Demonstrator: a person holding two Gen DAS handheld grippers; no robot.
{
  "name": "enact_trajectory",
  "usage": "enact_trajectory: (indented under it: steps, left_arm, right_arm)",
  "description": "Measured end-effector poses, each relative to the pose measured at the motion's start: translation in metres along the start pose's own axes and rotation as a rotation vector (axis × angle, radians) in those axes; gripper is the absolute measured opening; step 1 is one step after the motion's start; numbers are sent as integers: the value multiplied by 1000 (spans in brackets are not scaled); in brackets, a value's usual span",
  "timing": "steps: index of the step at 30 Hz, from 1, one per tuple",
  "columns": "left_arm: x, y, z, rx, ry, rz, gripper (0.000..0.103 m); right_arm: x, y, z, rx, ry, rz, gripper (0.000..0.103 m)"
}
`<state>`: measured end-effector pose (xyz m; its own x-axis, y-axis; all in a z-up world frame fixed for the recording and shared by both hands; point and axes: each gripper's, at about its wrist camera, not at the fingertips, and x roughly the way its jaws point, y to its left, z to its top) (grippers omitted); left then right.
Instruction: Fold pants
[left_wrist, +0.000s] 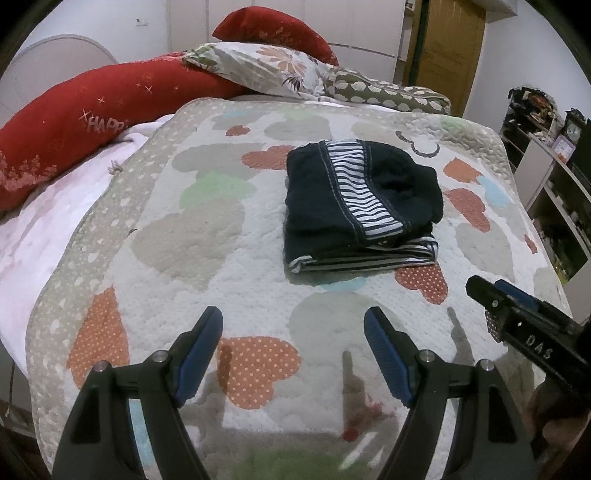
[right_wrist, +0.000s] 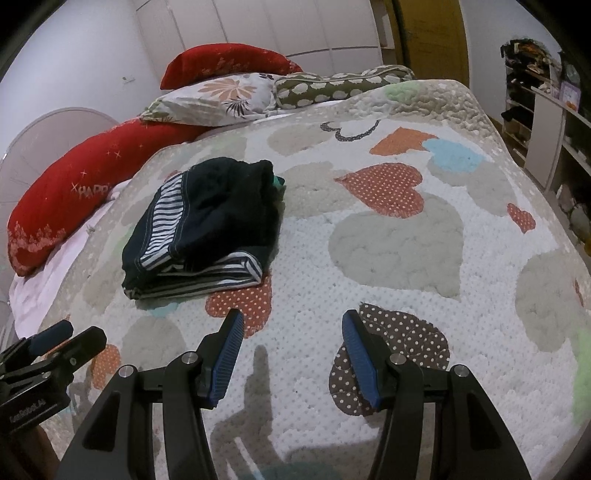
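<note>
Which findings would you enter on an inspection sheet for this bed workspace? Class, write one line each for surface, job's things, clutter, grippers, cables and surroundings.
Surface: quilted bedspread with heart patches, lying flat over the bed.
Job's things: dark pants with a striped band, folded into a compact stack on the bedspread, touched by neither gripper.
Clutter: red cushion, floral pillow and spotted bolster at the far end of the bed.
Grippers: left gripper open, empty, short of the pants; right gripper open, empty, pants ahead to its left.
Cables: nothing seen.
Surroundings: white wardrobe doors, wooden door, crowded shelves beside the bed.
</note>
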<state>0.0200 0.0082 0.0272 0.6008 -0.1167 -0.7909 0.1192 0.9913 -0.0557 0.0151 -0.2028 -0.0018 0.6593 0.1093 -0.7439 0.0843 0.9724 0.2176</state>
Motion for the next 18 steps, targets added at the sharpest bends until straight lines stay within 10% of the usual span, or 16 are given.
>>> enact_trajectory:
  steps: [7, 18]
  left_arm:
    - [17, 21, 41, -112, 61, -141, 78]
    - [-10, 12, 56, -14, -135, -20, 82]
  right_arm:
    - [9, -6, 43, 79, 8, 153, 62]
    - [13, 7, 64, 38, 0, 142, 65]
